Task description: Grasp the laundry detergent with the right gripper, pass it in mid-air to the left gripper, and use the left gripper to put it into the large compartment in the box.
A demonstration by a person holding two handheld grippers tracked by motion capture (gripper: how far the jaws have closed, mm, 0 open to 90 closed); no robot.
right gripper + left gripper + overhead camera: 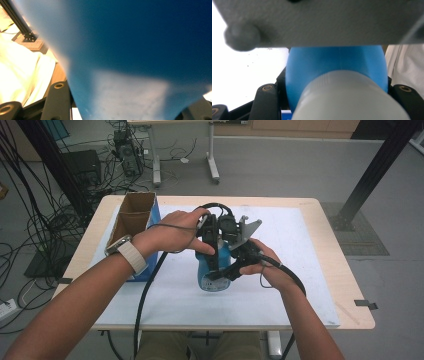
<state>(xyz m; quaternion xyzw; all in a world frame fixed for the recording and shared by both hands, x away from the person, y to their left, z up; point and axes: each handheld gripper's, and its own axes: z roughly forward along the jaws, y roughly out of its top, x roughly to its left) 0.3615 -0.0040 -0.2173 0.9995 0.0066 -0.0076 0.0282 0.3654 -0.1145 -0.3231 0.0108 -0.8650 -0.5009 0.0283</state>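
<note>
A blue bottle with a pale grey cap stands on the white sheet near the table's middle. My left gripper comes down on its top end, and its black jaws flank the cap and shoulder of the bottle, shut on it. My right gripper reaches in from the right and is shut on the bottle's body, whose blue wall looms close and blurred between the jaws. The right gripper's grey plate hangs across the top of the left gripper view.
An open cardboard box with a blue side stands at the table's left rear, beside the left wrist. The white sheet covers most of the wooden table. Cables trail off the front edge. Black frame posts stand beyond the table.
</note>
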